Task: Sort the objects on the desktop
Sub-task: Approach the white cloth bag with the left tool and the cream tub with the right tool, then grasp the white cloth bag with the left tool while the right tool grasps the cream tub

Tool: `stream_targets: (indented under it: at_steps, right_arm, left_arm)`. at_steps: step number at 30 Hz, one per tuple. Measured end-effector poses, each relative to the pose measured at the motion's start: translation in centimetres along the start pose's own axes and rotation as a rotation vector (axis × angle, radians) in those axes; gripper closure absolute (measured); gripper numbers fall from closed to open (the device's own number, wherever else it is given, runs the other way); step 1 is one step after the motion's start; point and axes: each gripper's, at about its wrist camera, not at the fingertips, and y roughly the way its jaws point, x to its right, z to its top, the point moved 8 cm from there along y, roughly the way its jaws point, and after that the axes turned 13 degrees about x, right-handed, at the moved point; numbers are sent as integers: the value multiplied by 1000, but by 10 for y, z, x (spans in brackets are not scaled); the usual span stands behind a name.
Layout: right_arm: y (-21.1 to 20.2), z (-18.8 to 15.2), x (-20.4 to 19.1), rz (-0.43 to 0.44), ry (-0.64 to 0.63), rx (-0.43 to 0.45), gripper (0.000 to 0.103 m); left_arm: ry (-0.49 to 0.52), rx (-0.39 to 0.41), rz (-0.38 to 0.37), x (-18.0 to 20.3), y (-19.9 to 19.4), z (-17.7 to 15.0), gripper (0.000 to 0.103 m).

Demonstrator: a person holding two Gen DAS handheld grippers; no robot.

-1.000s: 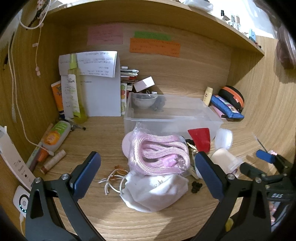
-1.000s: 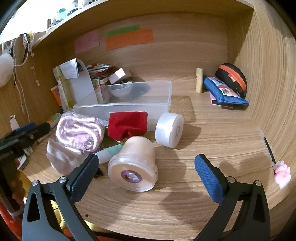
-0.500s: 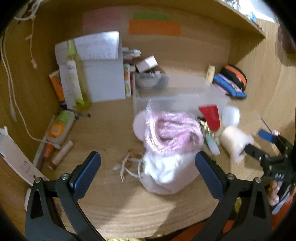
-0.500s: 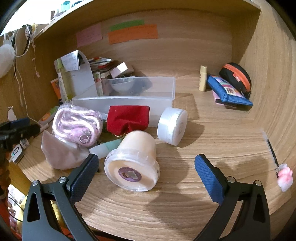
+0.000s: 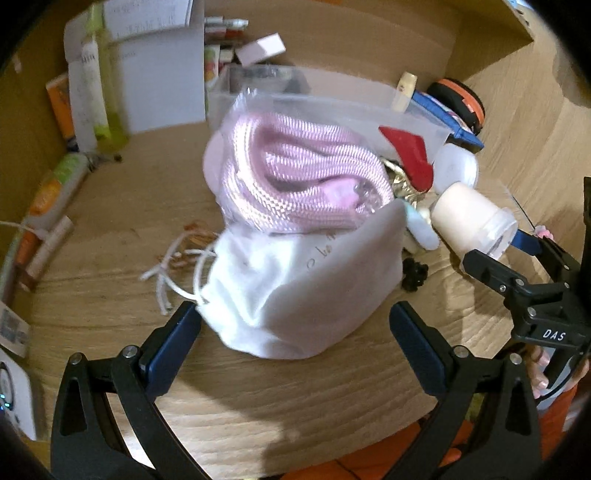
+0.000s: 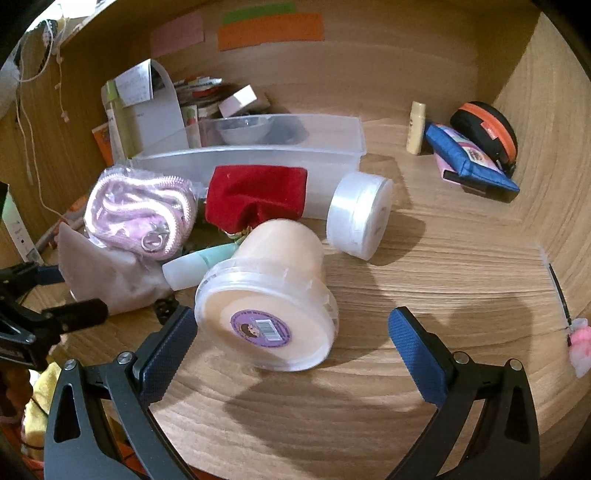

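Left gripper gaping, straddling the white pouch — pink cord bag stacked on it. Right gripper also spread wide, empty, tub lying sideways between its fingers. Looks like the approach step (nothing gripped). Next: close on pouch, lift toward clear bin behind — watch the cord bag sliding off.

rope: pink, woven mesh pattern
drawstring bag: white
pouch: red
tub: peach, purple label
sticky notes, upper centre: orange, green, pink
gripper pads: blue
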Motion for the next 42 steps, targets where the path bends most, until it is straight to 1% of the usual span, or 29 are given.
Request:
stream_targets:
  at_steps: [2,4,9,11,12,13,14,15,16,17,19,20,23,25,28,33,38,42]
  right_arm:
    - [5,1,-1,1,4,-6,0]
    - [8,1,-1,5,11,-3,0]
    - [11,3,-2,0,6,6,4]
    - [11,3,-2,-10,-10,9,12]
    - [11,3,-3,-7,-14,10,14]
    - [11,2,-3,-6,-14,11,18]
    - [11,1,-3,-4,-16,11,24]
    - [11,1,-5,1,-22,12,28]
    - [10,0,-6,8,-25,12,35]
    - [10,-1,-7,5,-32,14,35]
    - [8,-1,-9,-5,-53,20,35]
    - [7,-2,-9,-6,-60,22,36]
    - [4,-3,-8,14,-34,20,36]
    - [1,-2,-6,20,-16,22,36]
    - [-6,2,-2,15,-4,44,36]
    - [-19,13,-2,23,-3,90,36]
    - [-16,15,-5,32,-2,80,36]
    - [-19,20,-5,54,11,88,36]
  left_arm:
    - [-4,11,3,2,3,2,0]
    - [2,8,-10,7,6,3,0]
    - [51,43,28,14,14,5,0]
    - [62,61,39,13,15,5,0]
    - [66,69,46,13,15,6,2]
    - [69,77,54,12,15,6,8]
    - [79,90,71,11,14,7,13]
    - [84,97,76,10,14,8,18]
    - [85,102,68,11,14,8,22]
    - [87,107,60,10,13,8,24]
    - [93,115,54,12,12,8,33]
    - [91,118,53,12,11,9,35]
    - [78,120,31,12,8,10,44]
    - [72,124,14,12,4,11,52]
    - [68,130,-18,13,-5,13,58]
    - [66,148,-39,16,-17,17,61]
    - [42,174,-60,13,-28,24,62]
    - [30,205,-74,11,-42,35,62]
